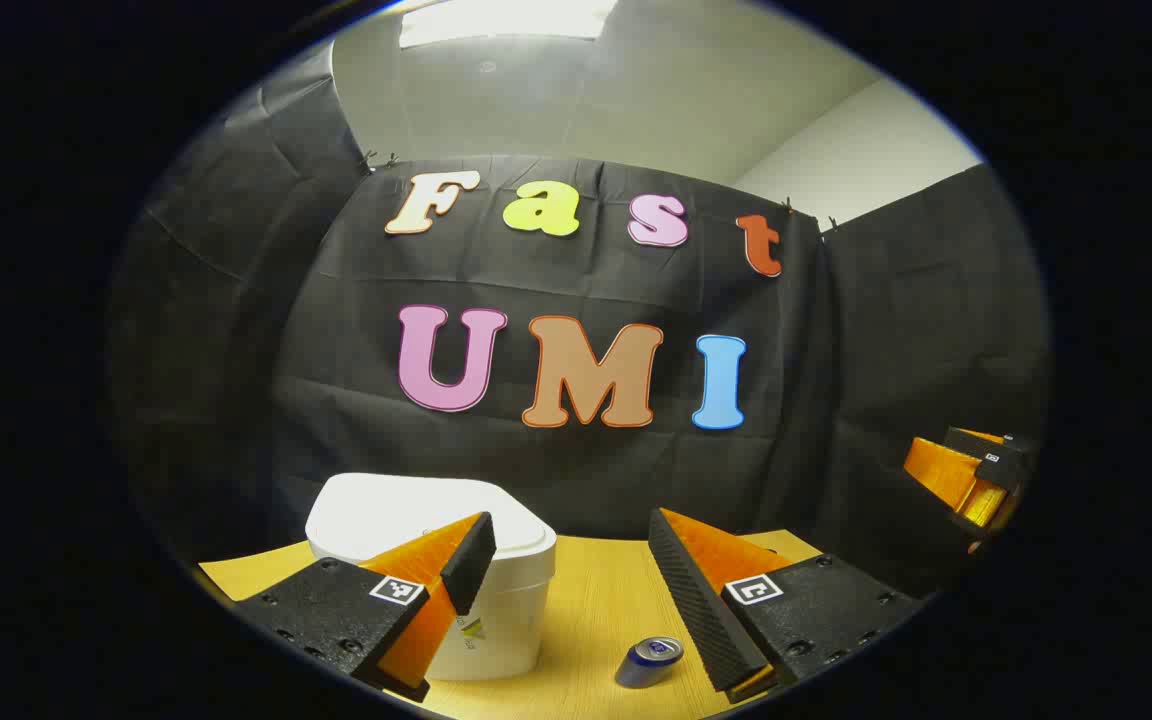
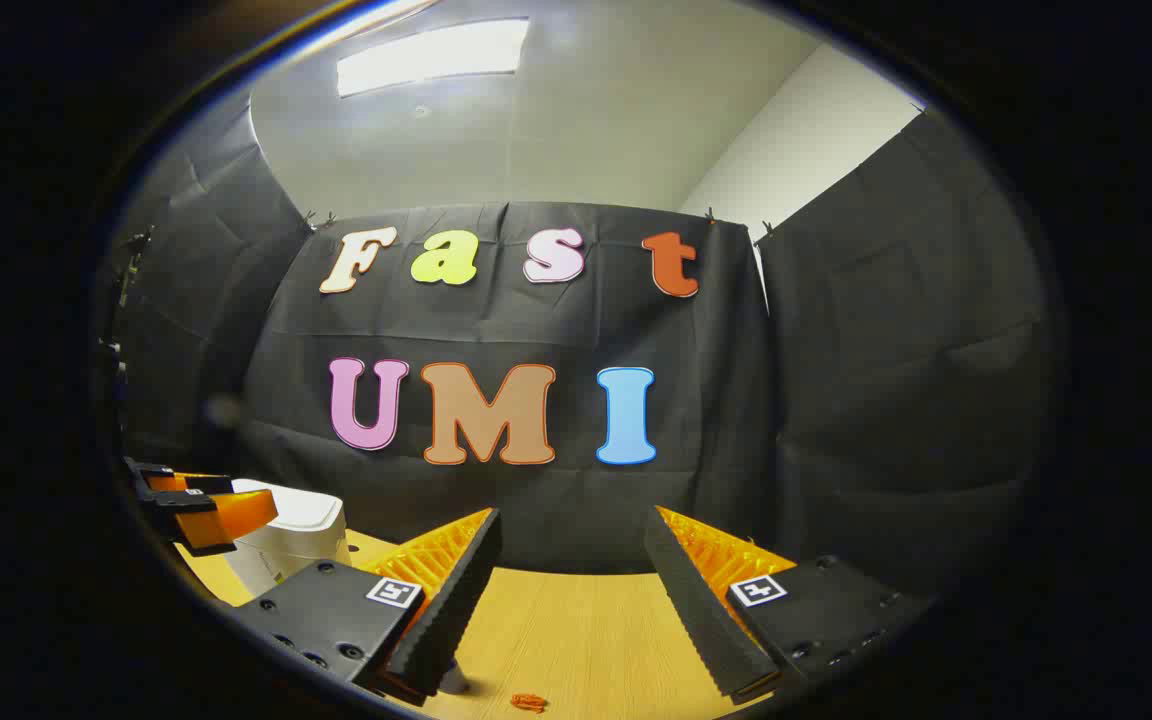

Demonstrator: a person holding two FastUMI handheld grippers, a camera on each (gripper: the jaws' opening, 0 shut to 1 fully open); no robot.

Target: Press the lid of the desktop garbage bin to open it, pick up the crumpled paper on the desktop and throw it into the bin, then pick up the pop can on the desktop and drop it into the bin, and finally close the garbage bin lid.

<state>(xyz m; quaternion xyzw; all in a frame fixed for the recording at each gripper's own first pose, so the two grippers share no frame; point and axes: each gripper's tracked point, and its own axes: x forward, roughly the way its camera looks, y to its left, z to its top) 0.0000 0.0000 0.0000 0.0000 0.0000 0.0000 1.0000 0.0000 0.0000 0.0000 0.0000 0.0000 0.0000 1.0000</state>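
A white bin (image 1: 496,600) stands on the yellow table with its lid (image 1: 406,510) down. My left gripper (image 1: 569,520) is open and empty, held above the table just in front of the bin, whose right side lies behind one finger (image 1: 466,565). A blue pop can (image 1: 651,660) lies on its side below and between the fingers. My right gripper (image 2: 573,515) is also open and empty over the table. In the right gripper view the bin (image 2: 301,540) sits far left, behind the left gripper (image 2: 198,512). A small pale thing (image 2: 453,682) peeks from under one finger; I cannot tell what it is.
The wooden tabletop (image 1: 586,610) ends at the black cloth wall behind. A small orange scrap (image 2: 529,702) lies near the front of the table. The right gripper (image 1: 971,480) hangs at the far right of the left gripper view, away from the bin.
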